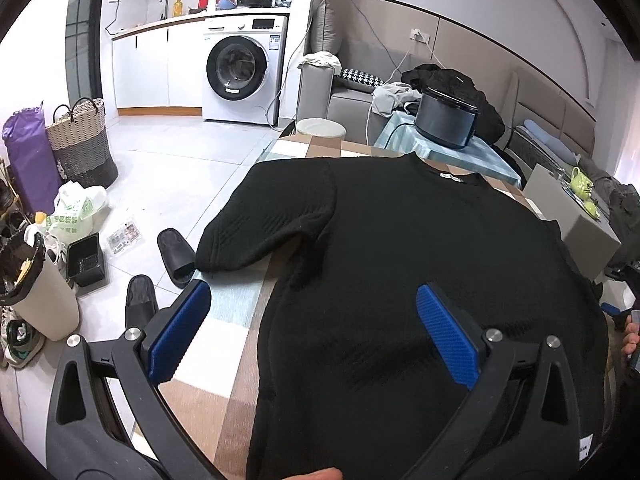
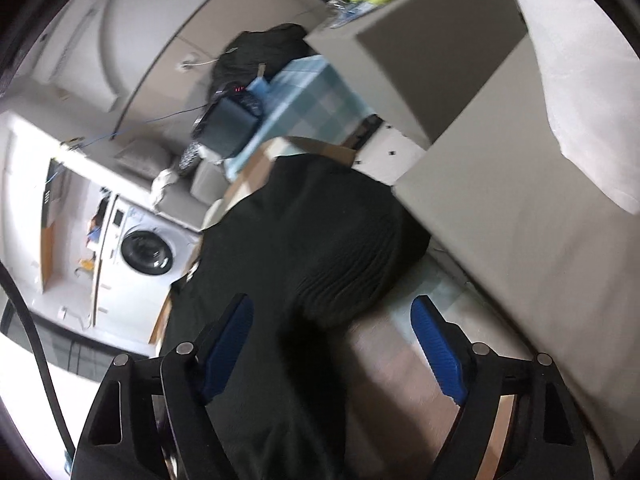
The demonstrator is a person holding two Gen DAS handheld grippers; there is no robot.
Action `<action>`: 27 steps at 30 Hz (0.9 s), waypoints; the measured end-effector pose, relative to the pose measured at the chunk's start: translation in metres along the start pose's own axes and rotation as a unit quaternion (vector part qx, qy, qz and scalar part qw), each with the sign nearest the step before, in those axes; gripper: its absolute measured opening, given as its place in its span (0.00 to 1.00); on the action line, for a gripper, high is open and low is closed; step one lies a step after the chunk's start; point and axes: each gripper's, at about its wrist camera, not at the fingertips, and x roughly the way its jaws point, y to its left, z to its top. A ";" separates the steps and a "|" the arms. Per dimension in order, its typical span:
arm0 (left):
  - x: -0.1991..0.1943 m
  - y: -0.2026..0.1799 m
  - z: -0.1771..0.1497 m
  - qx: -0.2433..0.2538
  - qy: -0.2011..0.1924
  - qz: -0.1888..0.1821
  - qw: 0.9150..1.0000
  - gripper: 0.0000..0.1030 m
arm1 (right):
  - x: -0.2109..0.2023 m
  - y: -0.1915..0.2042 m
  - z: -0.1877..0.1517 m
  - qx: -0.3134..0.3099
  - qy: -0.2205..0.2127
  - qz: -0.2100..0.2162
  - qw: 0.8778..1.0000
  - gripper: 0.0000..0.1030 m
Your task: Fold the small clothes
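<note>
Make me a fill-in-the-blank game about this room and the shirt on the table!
1. The T-shirt spread on the table is the colour ____.
2. The round-doored machine by the white cabinets is a ____ machine.
3. The pads of the left hand-held gripper are the colour ____.
4. On the floor left of the table lie two black ____.

Missing words: black; washing; blue; slippers

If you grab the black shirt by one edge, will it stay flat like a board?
Probably not. The black shirt lies limp on the table, its sleeve drooping past the edge, so it would likely sag. Its ribbed knit looks grippy, not slippery.
</note>
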 end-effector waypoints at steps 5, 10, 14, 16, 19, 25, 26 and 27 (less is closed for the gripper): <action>0.016 -0.005 0.009 0.008 0.002 -0.002 1.000 0.99 | 0.026 -0.002 0.013 0.010 0.005 -0.034 0.999 0.70; 0.022 -0.007 0.007 0.014 0.002 -0.007 1.000 0.99 | 0.031 0.008 0.012 0.019 -0.025 -0.094 0.995 0.47; 0.023 -0.004 0.001 0.015 0.003 -0.013 1.000 0.99 | 0.035 0.010 0.014 0.015 -0.040 -0.138 0.990 0.06; 0.024 -0.002 -0.001 0.017 0.002 -0.013 1.000 0.99 | 0.028 0.013 0.014 0.008 -0.058 -0.141 0.988 0.06; 0.024 -0.001 -0.003 0.014 0.001 -0.013 1.000 0.99 | 0.011 0.031 0.014 -0.037 -0.099 -0.145 0.984 0.05; 0.021 0.014 -0.006 0.005 0.000 -0.010 1.000 0.99 | -0.001 0.138 -0.006 -0.255 -0.121 -0.016 0.959 0.05; 0.020 0.015 -0.005 0.004 0.000 -0.008 1.000 0.99 | 0.004 0.157 -0.015 -0.298 -0.104 -0.001 0.949 0.05; 0.021 0.016 -0.005 0.002 0.000 -0.007 1.000 0.99 | 0.011 0.174 -0.028 -0.342 -0.079 0.017 0.936 0.05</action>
